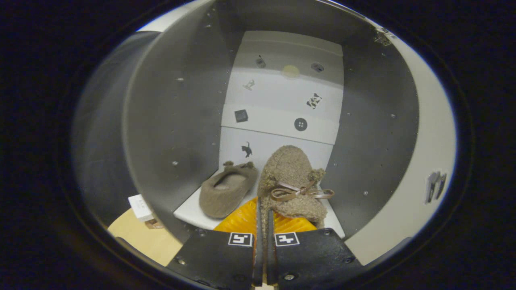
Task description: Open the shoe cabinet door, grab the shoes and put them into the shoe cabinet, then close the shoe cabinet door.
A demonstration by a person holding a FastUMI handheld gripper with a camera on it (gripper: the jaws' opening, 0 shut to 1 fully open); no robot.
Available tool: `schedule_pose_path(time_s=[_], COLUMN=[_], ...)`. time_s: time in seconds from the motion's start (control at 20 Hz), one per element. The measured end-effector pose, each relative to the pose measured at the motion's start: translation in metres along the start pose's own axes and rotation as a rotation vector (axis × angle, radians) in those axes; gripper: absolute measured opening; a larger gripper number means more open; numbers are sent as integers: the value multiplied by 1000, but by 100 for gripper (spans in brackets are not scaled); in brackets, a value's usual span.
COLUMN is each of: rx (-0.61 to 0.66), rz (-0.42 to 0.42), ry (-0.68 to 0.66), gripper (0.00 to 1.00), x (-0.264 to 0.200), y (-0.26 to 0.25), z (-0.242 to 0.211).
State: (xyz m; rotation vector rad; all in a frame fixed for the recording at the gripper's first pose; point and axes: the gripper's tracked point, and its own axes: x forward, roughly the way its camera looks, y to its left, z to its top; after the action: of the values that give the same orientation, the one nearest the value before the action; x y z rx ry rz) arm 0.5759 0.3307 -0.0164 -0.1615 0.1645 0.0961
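Cabinet (161,121) shelf | fingers (263,225) pinched on fuzzy shoe (292,177), lengthwise inward | second shoe (227,189) alongside

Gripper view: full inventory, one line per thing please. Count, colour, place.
Shoe cabinet: 1, grey side walls, white back panel, door open, straight ahead of the gripper.
Cabinet floor: 1, white, under both slippers.
Stickers: several, dark, scattered on the white back panel.
Slipper on the floor: 1, brown, lying inside the cabinet, left of the held one.
Slipper with bow: 1, brown and fluffy, brown ribbon bow on it, just ahead of the jaws and inside the cabinet opening.
Small box: 1, white, outside the cabinet by its left wall.
Gripper: 1, jaws nearly together, pinching the edge of the slipper with bow.
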Motion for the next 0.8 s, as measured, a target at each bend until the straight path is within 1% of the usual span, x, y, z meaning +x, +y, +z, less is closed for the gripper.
schedule_pose_path(time_s=[0.1,0.35,0.45,0.65,0.8], rx=[-6,6,25,130,157], rz=[-24,-36,-27,-20,-28], ry=[9,92,123,220,273], gripper=[7,7,7,7,9], x=[32,93,104,120,128], y=[-8,-15,-12,-10,-12], z=[7,-5,-11,-27,-33])
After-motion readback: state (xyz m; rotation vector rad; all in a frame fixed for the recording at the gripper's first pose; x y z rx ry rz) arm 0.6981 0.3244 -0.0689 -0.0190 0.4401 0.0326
